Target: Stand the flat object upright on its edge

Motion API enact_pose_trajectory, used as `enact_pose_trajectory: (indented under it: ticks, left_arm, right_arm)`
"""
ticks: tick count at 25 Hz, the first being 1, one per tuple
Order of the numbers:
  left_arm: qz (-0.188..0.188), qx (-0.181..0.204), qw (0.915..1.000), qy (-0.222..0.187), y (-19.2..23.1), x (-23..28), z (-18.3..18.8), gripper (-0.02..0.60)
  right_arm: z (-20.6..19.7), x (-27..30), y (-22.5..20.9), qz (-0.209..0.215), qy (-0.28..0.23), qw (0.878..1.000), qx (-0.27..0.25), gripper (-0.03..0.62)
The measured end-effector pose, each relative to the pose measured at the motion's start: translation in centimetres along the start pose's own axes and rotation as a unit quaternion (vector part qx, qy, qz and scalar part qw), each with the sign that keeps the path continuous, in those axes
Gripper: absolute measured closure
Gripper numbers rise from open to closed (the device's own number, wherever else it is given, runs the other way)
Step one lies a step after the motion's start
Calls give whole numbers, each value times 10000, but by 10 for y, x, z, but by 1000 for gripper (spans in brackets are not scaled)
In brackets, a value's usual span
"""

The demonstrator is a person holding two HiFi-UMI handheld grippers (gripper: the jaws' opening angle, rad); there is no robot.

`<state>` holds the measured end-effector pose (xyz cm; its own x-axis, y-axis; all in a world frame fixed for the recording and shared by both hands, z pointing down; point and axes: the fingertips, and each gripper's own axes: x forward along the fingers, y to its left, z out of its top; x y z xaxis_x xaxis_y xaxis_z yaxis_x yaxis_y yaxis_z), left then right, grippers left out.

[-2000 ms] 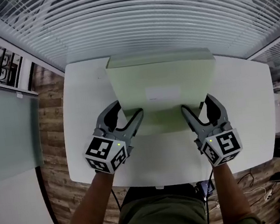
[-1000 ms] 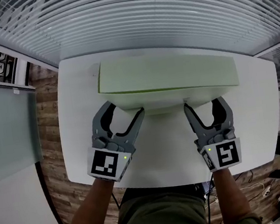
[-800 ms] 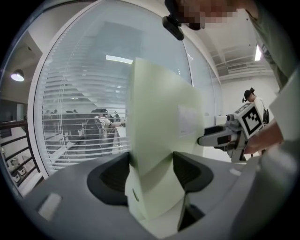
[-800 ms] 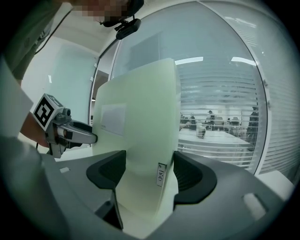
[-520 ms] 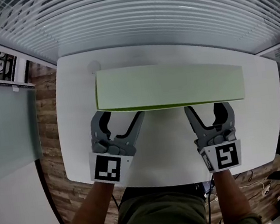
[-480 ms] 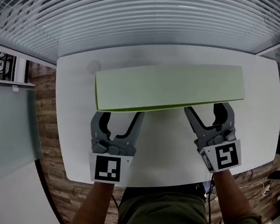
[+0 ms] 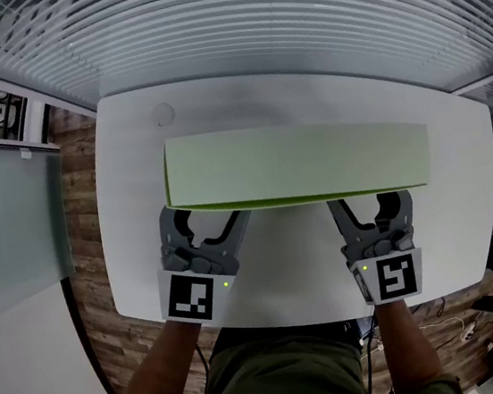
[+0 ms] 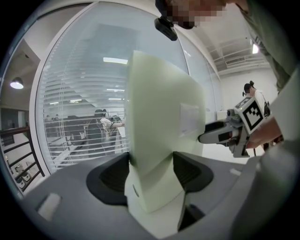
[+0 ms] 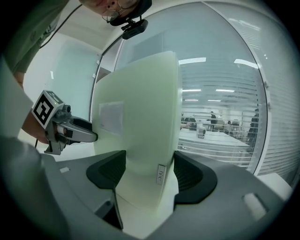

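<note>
Left gripper (image 7: 206, 219) and right gripper (image 7: 369, 202) squeeze the green pad (image 7: 296, 162); hold it straight up on the tabletop (image 7: 287, 96).

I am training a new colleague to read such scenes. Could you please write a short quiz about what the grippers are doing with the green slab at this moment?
1. True or false: the left gripper is shut on the pale green slab.
2. What does the right gripper hold? A) nothing B) the same slab C) a cup
3. Fill the gap: the table under the slab is ___ in colour.

Key: 1 true; 2 B; 3 white.
</note>
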<state>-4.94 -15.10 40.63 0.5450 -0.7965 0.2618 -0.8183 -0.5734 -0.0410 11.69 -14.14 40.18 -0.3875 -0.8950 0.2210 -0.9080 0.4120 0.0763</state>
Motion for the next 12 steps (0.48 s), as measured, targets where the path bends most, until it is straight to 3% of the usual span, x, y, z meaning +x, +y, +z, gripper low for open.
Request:
enact_pose_trajectory:
  ticks: [12]
  left_arm:
    - [-80,148,9998,-50,-1,0,-8,304]
  right_arm:
    - [-7,1,5,59,41,10000,-10,269]
